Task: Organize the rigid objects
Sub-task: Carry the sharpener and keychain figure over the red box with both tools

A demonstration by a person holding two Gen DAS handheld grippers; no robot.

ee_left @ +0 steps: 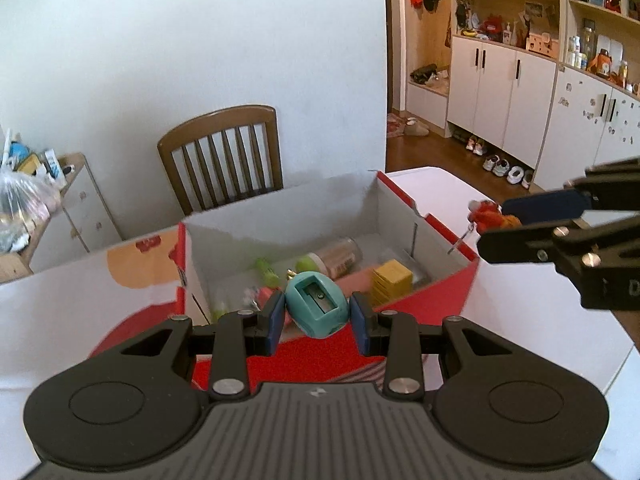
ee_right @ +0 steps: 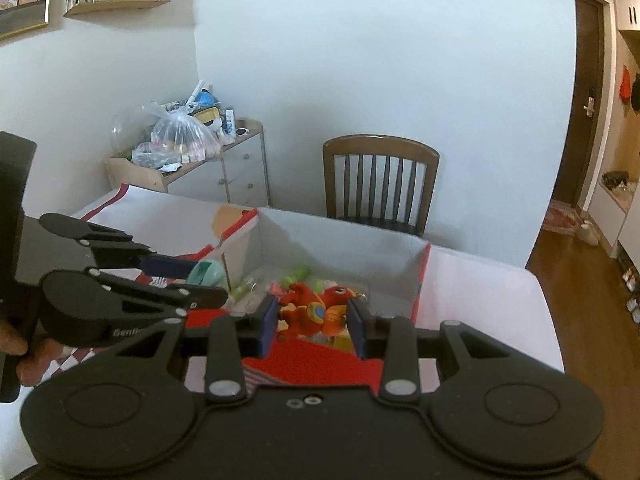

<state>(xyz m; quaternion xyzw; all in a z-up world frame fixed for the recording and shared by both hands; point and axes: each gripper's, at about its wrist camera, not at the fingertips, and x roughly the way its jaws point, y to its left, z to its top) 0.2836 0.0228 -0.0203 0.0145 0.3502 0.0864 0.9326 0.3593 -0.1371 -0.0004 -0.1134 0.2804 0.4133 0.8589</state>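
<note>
A white counter fills the foreground, smooth and matte, set against a pale plain wall. Behind it stands a brown wooden chair with a slatted back, and to one side a low white drawer unit topped with a knotted clear plastic bag and clutter. In the left wrist view the room opens onto a wood floor and tall white cupboards with open shelves; shoes line the base.

On the counter sits an open cardboard box — red printed outside, dull grey-white inside, its flaps folded out. In it lie a yellow ribbed block, a cylindrical jar on its side and some small green and pink pieces, too blurred to name.

The left tongs, black with blue pads, are closed on a teal egg-shaped pencil sharpener of hard glossy plastic, its blade slot facing the camera; it hangs over the near edge of the box.

The right tongs grip a red-orange toy figure with a round blue mark on its front and a small metal ring at one side — it is held above the box opening, just right of the sharpener. The two tongs sit close together, apart.
</note>
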